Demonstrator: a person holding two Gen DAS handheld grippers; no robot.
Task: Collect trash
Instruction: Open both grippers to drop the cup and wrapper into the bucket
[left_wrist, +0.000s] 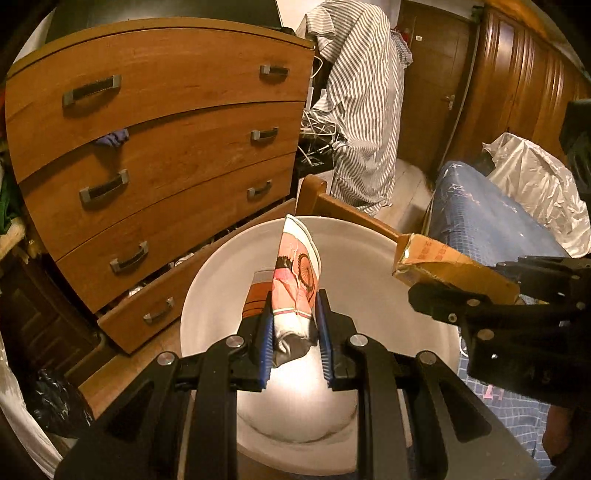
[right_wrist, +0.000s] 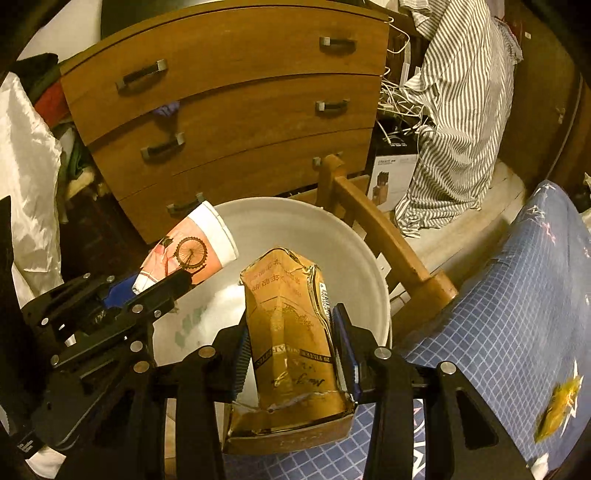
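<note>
The bed (right_wrist: 509, 325), under a blue checked sheet, sits just right of the white bin (right_wrist: 369, 266) — on it lie a yellow wrapper (right_wrist: 559, 410) and, farther back, a crumpled silver bag (left_wrist: 535, 184).

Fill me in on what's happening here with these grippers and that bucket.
A person is collecting trash with two handheld grippers. The left gripper is shut on a crushed paper cup, and the right gripper is clamped on a flattened yellow cigarette pack. Both pieces hang over the open white bucket beside the wooden dresser, not yet released.
</note>
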